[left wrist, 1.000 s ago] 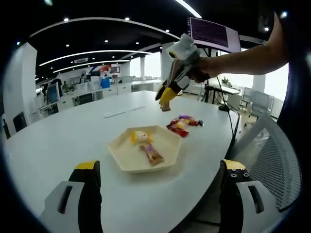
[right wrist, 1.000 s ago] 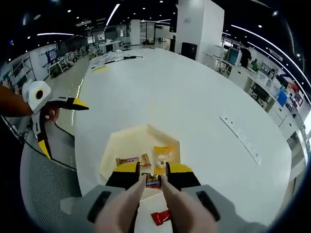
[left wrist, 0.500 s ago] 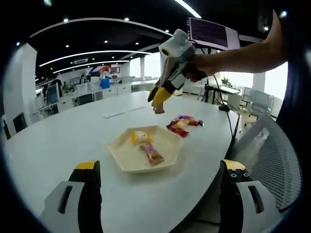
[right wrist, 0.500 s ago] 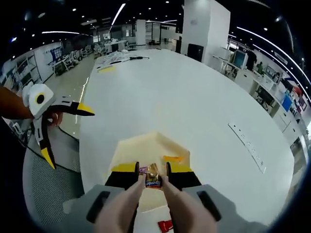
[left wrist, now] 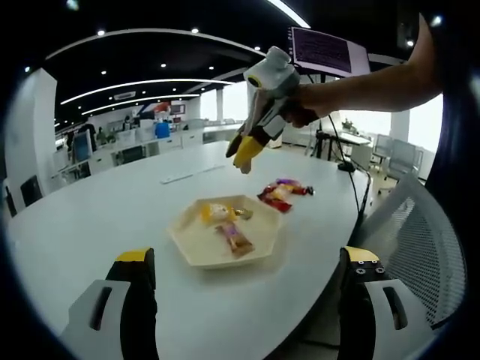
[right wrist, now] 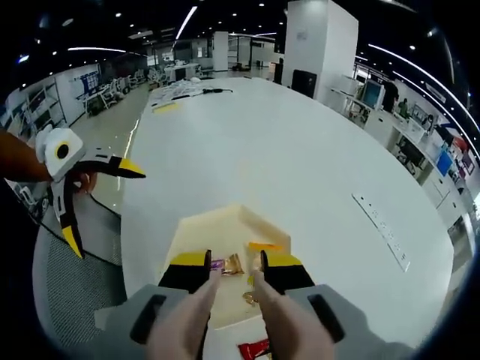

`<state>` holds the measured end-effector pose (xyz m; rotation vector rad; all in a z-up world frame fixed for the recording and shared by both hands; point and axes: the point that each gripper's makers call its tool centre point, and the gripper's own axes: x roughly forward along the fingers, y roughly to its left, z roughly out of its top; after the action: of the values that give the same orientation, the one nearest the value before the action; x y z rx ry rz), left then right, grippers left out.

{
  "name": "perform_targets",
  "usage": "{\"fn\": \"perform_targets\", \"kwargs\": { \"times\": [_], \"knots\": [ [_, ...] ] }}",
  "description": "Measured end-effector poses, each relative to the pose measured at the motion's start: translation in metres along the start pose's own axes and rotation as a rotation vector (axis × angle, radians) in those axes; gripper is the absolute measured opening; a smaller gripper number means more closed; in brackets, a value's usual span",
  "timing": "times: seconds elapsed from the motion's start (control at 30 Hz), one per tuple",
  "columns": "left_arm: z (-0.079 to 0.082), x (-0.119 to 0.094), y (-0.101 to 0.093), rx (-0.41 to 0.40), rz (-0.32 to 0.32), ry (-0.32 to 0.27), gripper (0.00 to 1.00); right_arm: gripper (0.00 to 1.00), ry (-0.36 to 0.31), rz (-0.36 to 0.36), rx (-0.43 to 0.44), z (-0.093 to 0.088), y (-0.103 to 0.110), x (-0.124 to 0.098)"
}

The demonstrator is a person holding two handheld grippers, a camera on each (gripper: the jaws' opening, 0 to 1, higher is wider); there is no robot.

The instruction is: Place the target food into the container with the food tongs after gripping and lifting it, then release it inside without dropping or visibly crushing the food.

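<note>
A: Where's the candy?

B: A wrapped candy [right wrist: 247, 298] lies in the cream hexagonal tray [left wrist: 196, 250], below the right gripper [right wrist: 233, 264], whose tongs stand apart, empty.

A: And the left gripper [left wrist: 247, 279]?

B: Jaws wide apart, holding nothing. I'd lift the right one straight up, clear of the tray rim, before reaching for the red packets [left wrist: 281, 192] beside it.

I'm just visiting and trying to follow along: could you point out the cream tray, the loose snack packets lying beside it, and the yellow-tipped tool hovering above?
cream tray [left wrist: 196, 251], left gripper view, bare floor near its front rim
snack packets [left wrist: 279, 193], left gripper view, middle of the red wrapper
yellow-tipped tool [left wrist: 244, 151], left gripper view, between its fingertips
</note>
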<state>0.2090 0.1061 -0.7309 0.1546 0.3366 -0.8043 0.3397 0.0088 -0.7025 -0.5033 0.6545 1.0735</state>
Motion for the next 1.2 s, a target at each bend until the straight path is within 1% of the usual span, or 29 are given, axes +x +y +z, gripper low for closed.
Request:
{"fn": "perform_targets", "kwargs": {
  "times": [0.2,0.5,0.8,1.0,1.2],
  "knots": [
    [-0.001,0.001,0.001,-0.002,0.000,0.000,0.99,0.26,-0.002,-0.009,0.008,0.000,-0.005,-0.004],
    [-0.001,0.001,0.001,-0.001,0.001,0.000,0.99,0.26,0.003,-0.019,0.003,-0.007,-0.011,-0.010],
    [-0.001,0.002,0.001,0.002,-0.002,0.006,0.99,0.26,0.012,-0.030,0.006,-0.017,-0.017,-0.017],
    [-0.001,0.001,0.000,0.002,-0.002,0.007,0.99,0.26,0.016,-0.040,0.003,-0.027,-0.023,-0.027],
    [-0.002,0.002,-0.001,0.004,-0.007,0.011,0.99,0.27,0.017,-0.043,0.028,-0.039,-0.027,-0.037]
  ]
}}
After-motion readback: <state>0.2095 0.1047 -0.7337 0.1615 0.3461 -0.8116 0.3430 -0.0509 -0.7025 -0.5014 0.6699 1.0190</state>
